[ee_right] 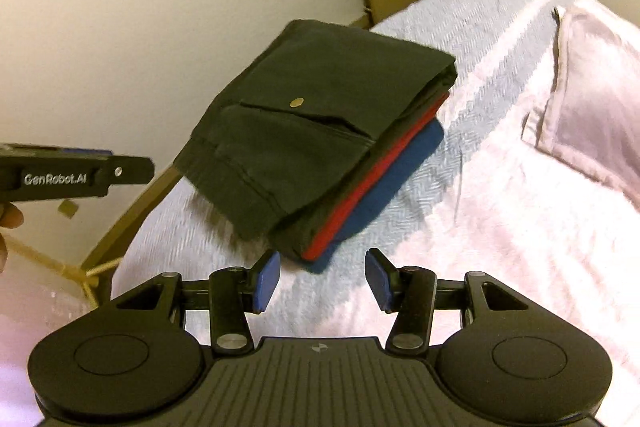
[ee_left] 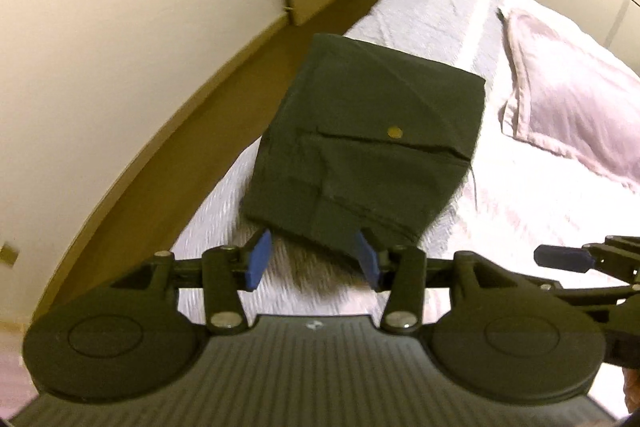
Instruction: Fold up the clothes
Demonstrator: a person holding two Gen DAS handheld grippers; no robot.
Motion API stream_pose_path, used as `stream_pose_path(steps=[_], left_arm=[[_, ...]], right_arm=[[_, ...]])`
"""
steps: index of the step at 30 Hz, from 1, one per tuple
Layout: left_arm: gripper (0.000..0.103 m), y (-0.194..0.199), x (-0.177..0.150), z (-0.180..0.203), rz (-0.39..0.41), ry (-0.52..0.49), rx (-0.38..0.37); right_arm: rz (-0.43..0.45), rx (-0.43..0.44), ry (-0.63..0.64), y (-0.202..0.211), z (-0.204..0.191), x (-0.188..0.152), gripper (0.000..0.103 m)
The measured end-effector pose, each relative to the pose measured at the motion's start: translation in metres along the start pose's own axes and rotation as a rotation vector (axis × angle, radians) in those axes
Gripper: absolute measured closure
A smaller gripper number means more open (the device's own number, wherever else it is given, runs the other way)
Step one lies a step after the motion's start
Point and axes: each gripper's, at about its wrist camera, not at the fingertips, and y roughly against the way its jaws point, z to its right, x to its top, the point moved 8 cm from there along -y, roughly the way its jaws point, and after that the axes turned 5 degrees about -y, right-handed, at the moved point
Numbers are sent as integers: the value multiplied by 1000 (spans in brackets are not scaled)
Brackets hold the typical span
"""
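Clothes sit folded in a small stack on the bed (ee_right: 460, 227), near its edge on the wall side. On top lies a dark green garment (ee_right: 312, 131) with a pocket flap and a brass snap (ee_right: 297, 101); under it show the edges of a red garment (ee_right: 372, 179) and, lowest, a blue garment (ee_right: 384, 195). A pale pink pillow (ee_right: 592, 99) lies on the bed well apart from the stack, on its far side from the wall. The left gripper (ee_left: 314, 261) hovers just before the stack's near edge, fingers spread wide and holding nothing. The right gripper (ee_right: 322, 281) hangs just beside the stack's near corner, fingers likewise wide and empty. Beyond the bed stand a cream wall (ee_left: 120, 7) and a brown floor (ee_left: 180, 131).
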Motion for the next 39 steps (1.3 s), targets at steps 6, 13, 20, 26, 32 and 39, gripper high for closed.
stream_pose_path(steps=[6, 13, 20, 26, 32, 39], left_arm=[[55, 74, -48, 63, 7, 133, 92], [42, 138, -85, 143, 92, 180, 188], [43, 151, -104, 199, 71, 311, 148], [43, 151, -100, 223, 61, 331, 160], [43, 147, -98, 233, 51, 380, 169], [43, 127, -99, 238, -2, 433, 173]], right_arm=[[-9, 53, 80, 61, 15, -28, 52], [24, 40, 167, 136, 56, -65, 35], [7, 25, 175, 170, 93, -76, 34], [-35, 31, 190, 175, 110, -67, 34], [-89, 19, 224, 171, 124, -61, 34], [-145, -5, 266, 153, 135, -56, 34]])
